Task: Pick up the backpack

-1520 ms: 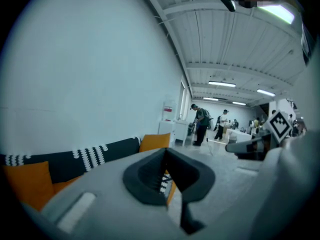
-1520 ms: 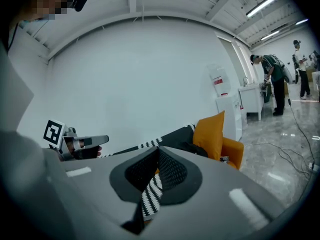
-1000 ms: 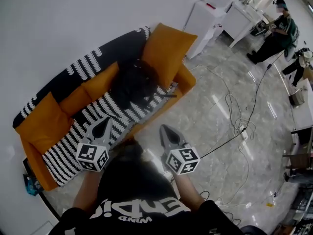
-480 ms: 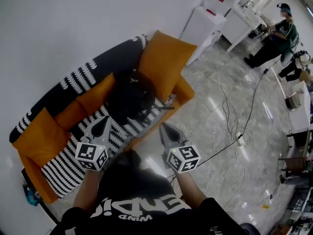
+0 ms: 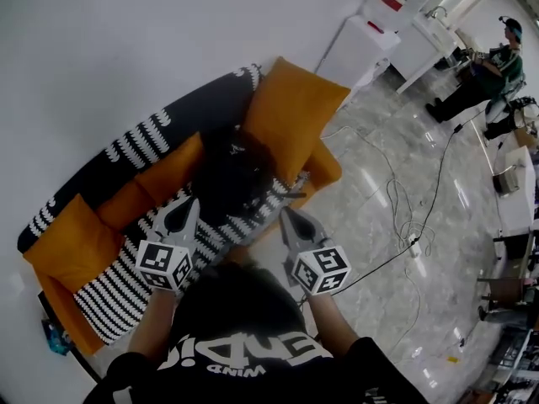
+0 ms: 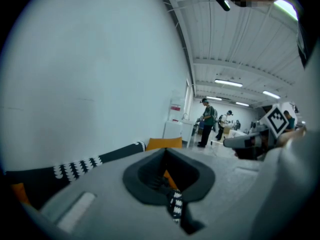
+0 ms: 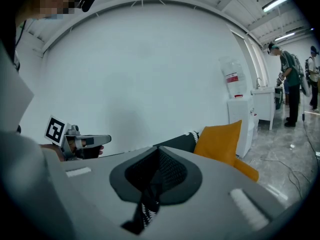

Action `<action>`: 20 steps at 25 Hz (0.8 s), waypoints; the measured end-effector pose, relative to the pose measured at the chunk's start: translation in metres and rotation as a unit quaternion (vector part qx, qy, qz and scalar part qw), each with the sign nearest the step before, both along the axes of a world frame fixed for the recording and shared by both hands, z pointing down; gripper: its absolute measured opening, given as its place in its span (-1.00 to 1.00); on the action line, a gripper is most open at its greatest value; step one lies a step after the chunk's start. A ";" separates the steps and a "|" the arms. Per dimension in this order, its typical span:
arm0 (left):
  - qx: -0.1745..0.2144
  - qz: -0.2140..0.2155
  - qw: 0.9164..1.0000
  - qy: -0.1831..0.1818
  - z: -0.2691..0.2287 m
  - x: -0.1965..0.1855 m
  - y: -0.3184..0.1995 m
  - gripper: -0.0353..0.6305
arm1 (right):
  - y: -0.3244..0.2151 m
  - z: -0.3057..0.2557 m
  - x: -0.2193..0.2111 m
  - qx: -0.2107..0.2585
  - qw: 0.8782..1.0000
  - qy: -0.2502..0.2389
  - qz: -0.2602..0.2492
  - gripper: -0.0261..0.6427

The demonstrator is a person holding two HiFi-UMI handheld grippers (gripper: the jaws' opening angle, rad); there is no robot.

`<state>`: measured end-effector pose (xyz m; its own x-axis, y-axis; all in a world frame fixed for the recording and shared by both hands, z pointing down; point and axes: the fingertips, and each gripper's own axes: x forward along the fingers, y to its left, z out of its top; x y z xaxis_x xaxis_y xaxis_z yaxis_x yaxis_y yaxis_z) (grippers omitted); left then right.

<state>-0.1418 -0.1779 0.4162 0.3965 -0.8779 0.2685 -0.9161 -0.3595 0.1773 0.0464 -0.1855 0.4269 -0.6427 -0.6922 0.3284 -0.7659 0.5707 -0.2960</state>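
First, with the left gripper (image 5: 187,205) and right gripper (image 5: 288,219) both clenched and empty at lower centre, release the fingers before reaching the black fabric backpack (image 5: 226,171) slumped mid-frame on the orange-and-striped sofa (image 5: 101,289), then grasp its upper part.

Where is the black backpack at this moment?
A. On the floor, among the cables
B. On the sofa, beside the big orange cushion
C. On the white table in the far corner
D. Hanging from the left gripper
B: the black backpack lies on the seat of the striped sofa, right beside the big orange cushion, and neither gripper holds it.
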 end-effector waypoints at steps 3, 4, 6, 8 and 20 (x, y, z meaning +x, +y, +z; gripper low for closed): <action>-0.007 -0.007 1.000 0.003 0.003 0.000 -0.009 -0.89 | -0.013 -0.001 0.002 -0.001 1.000 -0.002 -0.003 -0.92; -0.008 -0.008 1.000 0.005 0.004 0.001 -0.013 -0.88 | -0.017 0.000 0.004 -0.001 1.000 -0.002 -0.003 -0.92; -0.011 -0.010 1.000 0.012 0.006 0.005 -0.020 -0.86 | -0.026 0.003 0.010 -0.004 1.000 0.001 -0.003 -0.92; -0.015 -0.010 1.000 0.018 0.008 0.008 -0.024 -0.77 | -0.032 0.004 0.014 -0.008 1.000 0.002 -0.007 -0.88; -0.013 -0.014 0.999 0.032 0.008 0.015 -0.039 0.14 | -0.050 0.009 0.017 -0.014 0.999 -0.016 -0.028 -0.07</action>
<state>-0.1268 -0.2165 0.4242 0.3886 -0.8821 0.2664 -0.9123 -0.3277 0.2457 0.0630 -0.2352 0.4361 -0.6916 -0.6451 0.3249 -0.7220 0.6044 -0.3367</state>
